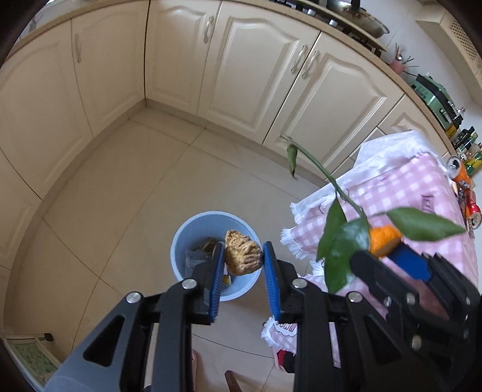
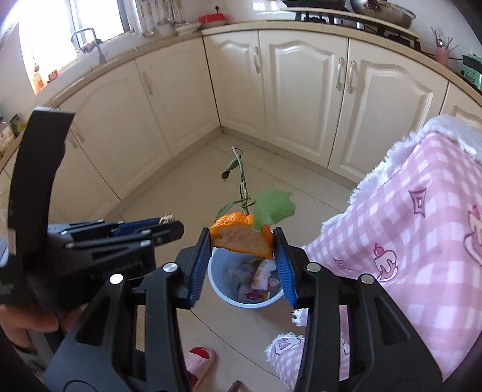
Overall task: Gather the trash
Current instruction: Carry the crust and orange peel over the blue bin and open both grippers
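Trash bin: pale blue bucket (image 1: 186,241) sitting on the tiled floor (image 1: 126,187), right by the corner of the pink checked cloth (image 1: 406,193). Already got wrappers and scraps in the bottom.
Left gripper (image 1: 243,256): blue pads pinching a brown wrinkly lump (image 1: 242,253), looks like a dried-out peel or husk, honestly can't tell which. It hangs right above the bin's opening.
Right gripper (image 2: 243,241): pinching a chunk of orange peel (image 2: 241,235) that has a long twig (image 2: 242,178) and green leaves (image 2: 272,208) on it. From its own camera the bin (image 2: 217,280) shows right under the peel.
Grippers together: side by side, close, both tilted down at the floor.
Person: a hand (image 2: 27,319) wraps the left gripper's handle, and a pink slipper (image 2: 198,358) shows at the bottom.
Counter stuff: crushed drink cans (image 1: 465,193) on the pink cloth at the far right, pan (image 1: 361,18) up on the stove.
Cabinets (image 1: 265,75): cream doors, all closed.
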Demonstrator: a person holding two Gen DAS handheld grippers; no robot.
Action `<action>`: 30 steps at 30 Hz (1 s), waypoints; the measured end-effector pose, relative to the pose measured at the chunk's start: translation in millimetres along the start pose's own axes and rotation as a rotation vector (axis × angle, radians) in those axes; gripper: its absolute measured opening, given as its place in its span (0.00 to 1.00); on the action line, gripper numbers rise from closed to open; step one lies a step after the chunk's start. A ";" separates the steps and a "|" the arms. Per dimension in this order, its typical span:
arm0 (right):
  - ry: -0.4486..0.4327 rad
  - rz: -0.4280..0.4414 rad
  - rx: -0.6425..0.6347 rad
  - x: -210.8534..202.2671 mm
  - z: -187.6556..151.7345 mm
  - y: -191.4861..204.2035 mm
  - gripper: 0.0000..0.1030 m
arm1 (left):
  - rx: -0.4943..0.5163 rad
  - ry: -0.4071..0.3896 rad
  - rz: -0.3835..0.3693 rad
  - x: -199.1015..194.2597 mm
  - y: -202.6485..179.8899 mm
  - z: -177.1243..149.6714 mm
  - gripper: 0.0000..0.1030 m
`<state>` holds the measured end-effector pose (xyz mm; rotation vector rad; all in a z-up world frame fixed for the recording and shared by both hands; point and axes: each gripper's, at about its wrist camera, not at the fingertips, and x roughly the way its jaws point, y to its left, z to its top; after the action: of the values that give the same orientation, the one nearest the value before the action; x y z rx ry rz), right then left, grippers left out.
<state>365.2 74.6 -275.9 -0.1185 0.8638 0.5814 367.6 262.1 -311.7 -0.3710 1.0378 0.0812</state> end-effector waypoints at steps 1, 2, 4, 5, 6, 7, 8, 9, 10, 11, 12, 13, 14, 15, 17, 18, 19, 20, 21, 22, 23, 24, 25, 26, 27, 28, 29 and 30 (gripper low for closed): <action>0.005 -0.009 0.000 3.5 -0.1 -2.6 0.40 | 0.000 0.003 0.000 4.1 -2.1 1.7 0.25; 0.006 -0.015 -0.001 5.9 -0.4 -3.6 0.40 | -0.001 0.003 0.003 7.3 -4.0 3.9 0.25; 0.007 -0.030 -0.003 10.9 0.4 -6.3 0.40 | -0.001 0.007 0.008 12.4 -7.0 7.0 0.35; 0.007 -0.034 -0.005 11.8 -0.5 -6.1 0.40 | 0.000 0.005 0.011 13.0 -8.1 7.1 0.39; 0.009 -0.036 -0.006 13.2 -0.8 -6.5 0.40 | -0.001 -0.001 0.018 12.4 -6.7 6.6 0.43; 0.013 -0.034 -0.004 15.5 -1.4 -7.2 0.40 | -0.002 -0.005 0.021 12.4 -4.7 7.1 0.46; 0.015 -0.034 -0.004 15.9 -1.3 -7.9 0.40 | -0.004 -0.006 0.022 12.3 -4.5 7.0 0.47; 0.016 -0.040 -0.009 17.0 -1.8 -6.9 0.40 | -0.010 -0.006 0.026 12.1 -1.8 6.9 0.48; 0.016 -0.043 -0.019 18.1 -2.0 -4.8 0.40 | -0.015 -0.005 0.032 11.6 1.2 6.3 0.48; 0.016 -0.039 -0.021 19.5 -1.6 -4.2 0.40 | -0.019 -0.005 0.037 10.8 3.5 5.9 0.48; 0.019 -0.031 -0.019 20.5 -1.3 -3.2 0.40 | -0.028 -0.006 0.044 8.9 7.0 5.5 0.48; 0.025 -0.019 -0.012 21.8 -0.9 -2.2 0.40 | -0.037 -0.008 0.049 6.9 9.7 5.2 0.48; 0.028 -0.015 -0.010 22.8 -0.2 -1.4 0.40 | -0.047 -0.010 0.054 4.1 13.0 4.9 0.48; 0.028 -0.015 -0.015 23.6 0.5 0.4 0.40 | -0.053 -0.011 0.057 1.5 15.7 4.8 0.48; 0.030 -0.006 -0.018 24.8 1.9 3.1 0.40 | -0.064 -0.020 0.068 -3.1 19.7 4.8 0.48; 0.031 0.000 -0.016 25.8 2.9 4.0 0.40 | -0.067 -0.026 0.073 -6.9 23.0 4.4 0.48; 0.030 0.003 -0.017 26.9 4.6 5.6 0.40 | -0.070 -0.032 0.075 -9.9 25.0 4.2 0.48; 0.029 0.005 -0.018 27.8 5.9 6.8 0.40 | -0.074 -0.036 0.076 -12.3 27.7 3.9 0.48; 0.030 0.007 -0.018 29.1 7.5 7.7 0.41 | -0.078 -0.039 0.078 -15.3 29.9 3.9 0.48; 0.028 0.010 -0.017 30.3 9.8 8.5 0.41 | -0.081 -0.042 0.078 -17.1 31.7 4.1 0.48; 0.025 0.011 -0.016 30.8 11.2 9.5 0.41 | -0.086 -0.047 0.082 -19.5 33.1 4.4 0.48; 0.023 0.011 -0.018 31.7 13.8 10.2 0.41 | -0.089 -0.051 0.083 -21.2 35.1 4.4 0.48; 0.020 0.017 -0.017 32.5 16.6 11.5 0.41 | -0.091 -0.054 0.083 -22.9 36.4 4.9 0.48; 0.015 0.023 -0.014 33.1 19.6 11.8 0.43 | -0.091 -0.056 0.082 -23.9 37.8 5.2 0.48; 0.003 0.026 -0.008 32.8 23.6 12.0 0.43 | -0.094 -0.061 0.087 -25.5 38.8 5.8 0.48; -0.006 0.032 -0.003 32.0 26.7 12.6 0.45 | -0.095 -0.065 0.088 -27.1 39.1 6.4 0.48; -0.015 0.037 0.000 31.9 29.8 13.2 0.48 | -0.096 -0.067 0.086 -28.2 39.2 6.5 0.48; -0.027 0.035 0.000 30.7 32.4 13.5 0.55 | -0.097 -0.071 0.086 -29.9 39.4 6.8 0.48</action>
<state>395.8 109.8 -275.8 -0.0952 0.8412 0.6142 348.5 304.4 -293.5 -0.4085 0.9820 0.2213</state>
